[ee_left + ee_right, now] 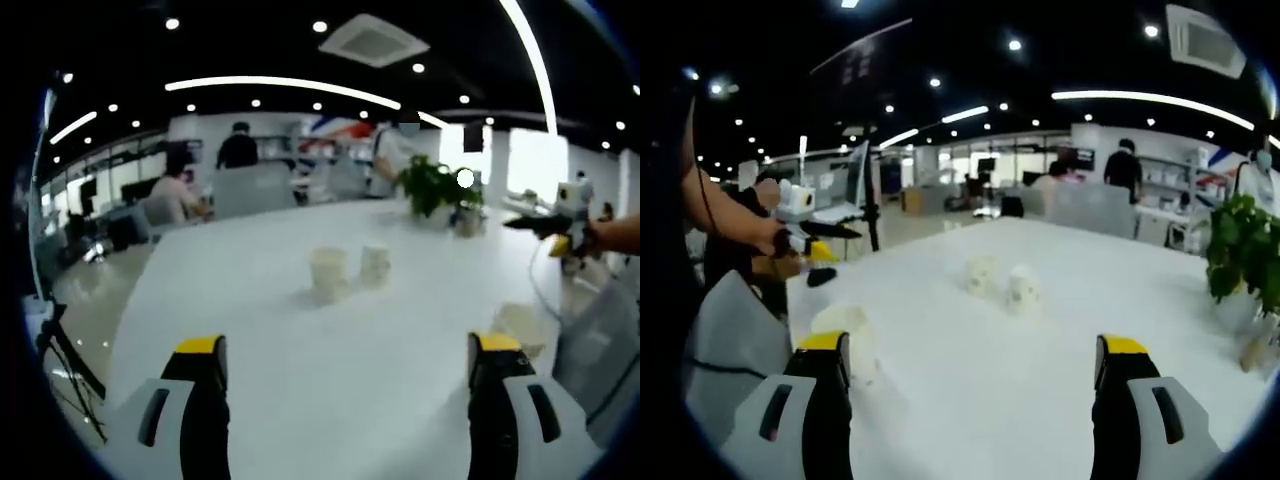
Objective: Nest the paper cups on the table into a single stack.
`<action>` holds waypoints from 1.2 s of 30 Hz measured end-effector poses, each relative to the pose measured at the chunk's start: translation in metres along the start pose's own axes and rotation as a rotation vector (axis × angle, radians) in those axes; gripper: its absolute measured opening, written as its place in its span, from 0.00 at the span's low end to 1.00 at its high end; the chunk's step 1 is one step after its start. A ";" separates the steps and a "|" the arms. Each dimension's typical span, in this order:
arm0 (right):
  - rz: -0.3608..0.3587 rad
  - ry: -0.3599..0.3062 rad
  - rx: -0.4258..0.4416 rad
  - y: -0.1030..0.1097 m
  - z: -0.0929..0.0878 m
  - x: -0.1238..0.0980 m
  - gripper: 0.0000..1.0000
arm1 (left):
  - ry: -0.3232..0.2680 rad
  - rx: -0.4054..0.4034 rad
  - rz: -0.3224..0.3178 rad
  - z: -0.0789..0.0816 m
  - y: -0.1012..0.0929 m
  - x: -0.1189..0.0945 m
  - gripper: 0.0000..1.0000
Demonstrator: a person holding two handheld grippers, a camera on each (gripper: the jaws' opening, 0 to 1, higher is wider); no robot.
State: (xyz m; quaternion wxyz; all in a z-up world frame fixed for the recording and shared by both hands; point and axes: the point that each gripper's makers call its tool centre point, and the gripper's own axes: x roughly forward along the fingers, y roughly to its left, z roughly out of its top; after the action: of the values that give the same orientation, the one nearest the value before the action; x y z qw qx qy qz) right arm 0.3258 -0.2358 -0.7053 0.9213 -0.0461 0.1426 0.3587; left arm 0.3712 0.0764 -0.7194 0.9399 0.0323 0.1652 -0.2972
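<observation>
Yellow-tipped left gripper (pixel 345 355) and right gripper (pixel 975 355) both spread wide, holding nothing, over bare white table (pixel 330 400). Two paper cups (pixel 329 273) (pixel 375 264) stand just beside each other mid-table; a third cup (pixel 845 335) sits near the table's edge.

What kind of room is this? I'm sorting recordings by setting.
Most likely an open-plan office: a long white table with cups on it, people seated at desks behind it, a potted plant, and a dark ceiling with strip lights.
</observation>
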 end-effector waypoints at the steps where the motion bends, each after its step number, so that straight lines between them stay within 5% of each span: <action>1: 0.001 0.000 0.001 0.000 0.000 0.001 1.00 | 0.000 -0.033 -0.026 0.000 -0.003 0.004 0.98; 8: 0.020 0.002 -0.007 0.004 0.005 0.013 1.00 | 0.039 -0.023 -0.052 -0.004 0.002 0.029 0.98; 36: 0.000 0.002 0.048 -0.011 0.000 0.024 1.00 | 0.043 0.018 -0.092 0.016 0.027 0.107 0.98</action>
State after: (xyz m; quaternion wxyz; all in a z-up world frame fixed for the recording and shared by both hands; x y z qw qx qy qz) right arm 0.3499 -0.2285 -0.7126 0.9220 -0.0244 0.1518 0.3553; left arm 0.4734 0.0375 -0.7403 0.9211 0.0395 0.1841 -0.3408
